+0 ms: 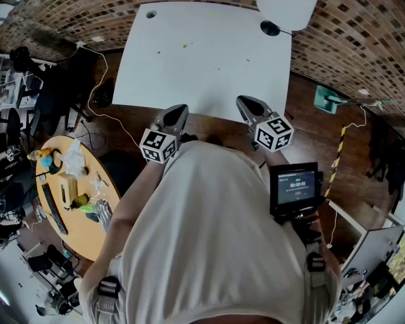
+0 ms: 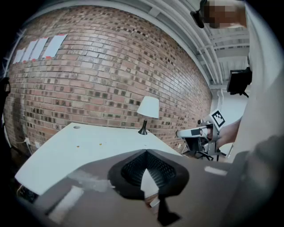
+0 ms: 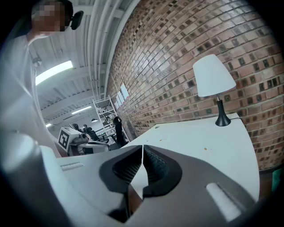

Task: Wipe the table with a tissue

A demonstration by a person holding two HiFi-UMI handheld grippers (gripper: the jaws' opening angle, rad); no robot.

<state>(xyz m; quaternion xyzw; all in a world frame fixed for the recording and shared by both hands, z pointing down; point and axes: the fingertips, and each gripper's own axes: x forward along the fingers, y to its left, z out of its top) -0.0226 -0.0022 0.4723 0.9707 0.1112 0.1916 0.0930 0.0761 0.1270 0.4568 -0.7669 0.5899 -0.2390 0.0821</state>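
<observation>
The white table (image 1: 202, 57) lies ahead of me with a few small crumbs (image 1: 186, 45) scattered on it. My left gripper (image 1: 179, 110) and right gripper (image 1: 244, 102) hover side by side at its near edge, both shut and empty. In the left gripper view the jaws (image 2: 146, 151) meet at the tips above the table (image 2: 80, 146), with the right gripper (image 2: 197, 132) off to the side. The right gripper view shows its jaws (image 3: 142, 146) closed over the table (image 3: 208, 146). No tissue is in either gripper. White crumpled paper (image 1: 74, 158) lies on a round side table.
A white-shaded lamp (image 1: 286, 9) stands at the table's far right corner. The round wooden side table (image 1: 95, 234) at my left holds a keyboard, bottles and other clutter. Cables run over the brown floor (image 1: 120, 136). A small screen (image 1: 294, 188) hangs at my right side.
</observation>
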